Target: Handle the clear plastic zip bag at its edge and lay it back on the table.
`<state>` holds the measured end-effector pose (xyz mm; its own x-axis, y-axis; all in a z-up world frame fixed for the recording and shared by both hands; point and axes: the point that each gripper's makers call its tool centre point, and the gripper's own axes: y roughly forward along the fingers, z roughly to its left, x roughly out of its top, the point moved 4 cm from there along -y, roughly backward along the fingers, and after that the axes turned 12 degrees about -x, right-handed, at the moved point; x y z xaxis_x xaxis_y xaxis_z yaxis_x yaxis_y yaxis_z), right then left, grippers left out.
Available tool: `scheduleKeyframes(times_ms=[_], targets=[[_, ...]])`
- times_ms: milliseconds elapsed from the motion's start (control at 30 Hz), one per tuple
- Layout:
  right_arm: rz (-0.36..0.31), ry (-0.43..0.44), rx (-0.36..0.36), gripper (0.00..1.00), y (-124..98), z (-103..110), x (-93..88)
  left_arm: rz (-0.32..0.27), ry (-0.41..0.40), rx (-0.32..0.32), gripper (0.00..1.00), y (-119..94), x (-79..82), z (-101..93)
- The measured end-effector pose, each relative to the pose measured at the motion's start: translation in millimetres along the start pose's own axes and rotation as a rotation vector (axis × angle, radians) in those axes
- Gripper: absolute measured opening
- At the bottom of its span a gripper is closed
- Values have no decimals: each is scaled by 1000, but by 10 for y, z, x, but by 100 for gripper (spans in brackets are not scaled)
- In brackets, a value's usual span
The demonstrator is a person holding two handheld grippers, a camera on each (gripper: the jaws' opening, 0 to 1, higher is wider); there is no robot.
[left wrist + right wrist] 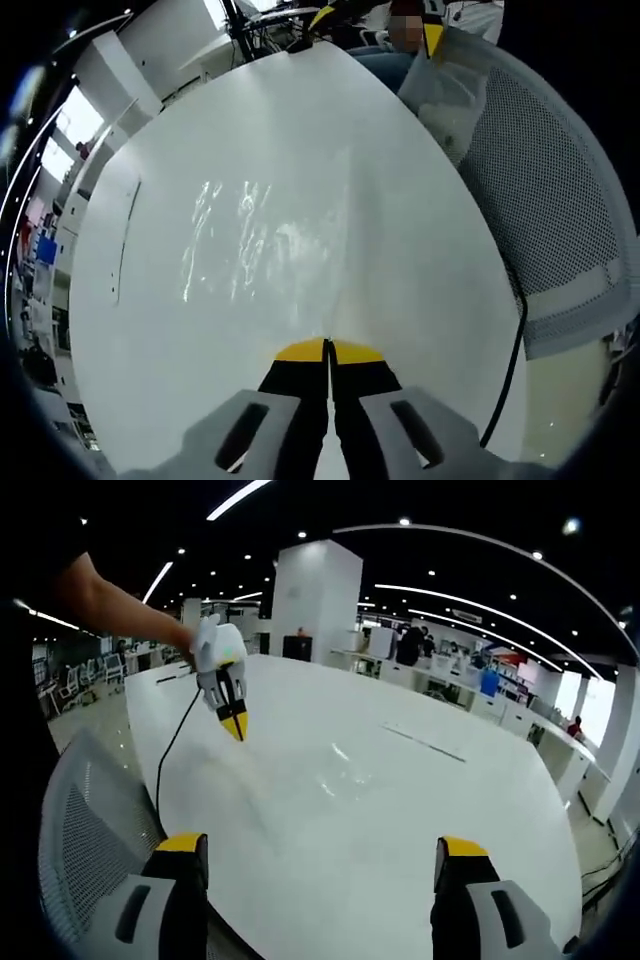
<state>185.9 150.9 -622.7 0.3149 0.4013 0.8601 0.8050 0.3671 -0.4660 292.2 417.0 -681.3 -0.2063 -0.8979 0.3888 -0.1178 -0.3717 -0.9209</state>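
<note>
While I scan the left gripper view from left to right, I see shelving and bright windows at the far left, then the white tabletop. On it, left of centre, lies the clear plastic zip bag, flat and visible mainly as streaks of glare. The left hand-held gripper rises from the bottom edge with its yellow-tipped jaws pressed together; I cannot tell whether the bag's near edge is pinched between them. A black cable hangs off the tabletop's right edge. To the right of it stands a grey mesh chair, with a person seated beyond the tabletop's far end.

In the right gripper view, a mesh chair back occupies the lower left. Above it a person's arm reaches in, holding the left hand-held gripper with its yellow tip pointing down, close over the tabletop; its cable trails toward the chair. The bag shows faintly as soft reflections on the glossy surface to the right of that tip. The right hand-held gripper stands at the bottom, jaws spread wide apart with nothing between them, above the tabletop's near edge. Behind, a white column stands in a large open office under long ceiling light strips, with desks and people further right.
</note>
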Motion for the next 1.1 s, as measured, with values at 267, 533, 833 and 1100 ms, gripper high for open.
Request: scheduleKeyframes(times_ms=[267, 533, 833, 1100], targets=[[-15, -28, 30, 94, 5, -15, 244, 7, -10, 31, 0, -97, 27, -18], [-28, -61, 61, 95, 11, -3, 427, 3, -26, 62, 0, -219, 79, -49], [-25, -122, 116, 95, -6, 64, 630, -9, -50, 101, 0, -371, 207, -50], [-17, -191, 154, 95, -8, 124, 721, -19, -66, 107, 0, -434, 320, -56]])
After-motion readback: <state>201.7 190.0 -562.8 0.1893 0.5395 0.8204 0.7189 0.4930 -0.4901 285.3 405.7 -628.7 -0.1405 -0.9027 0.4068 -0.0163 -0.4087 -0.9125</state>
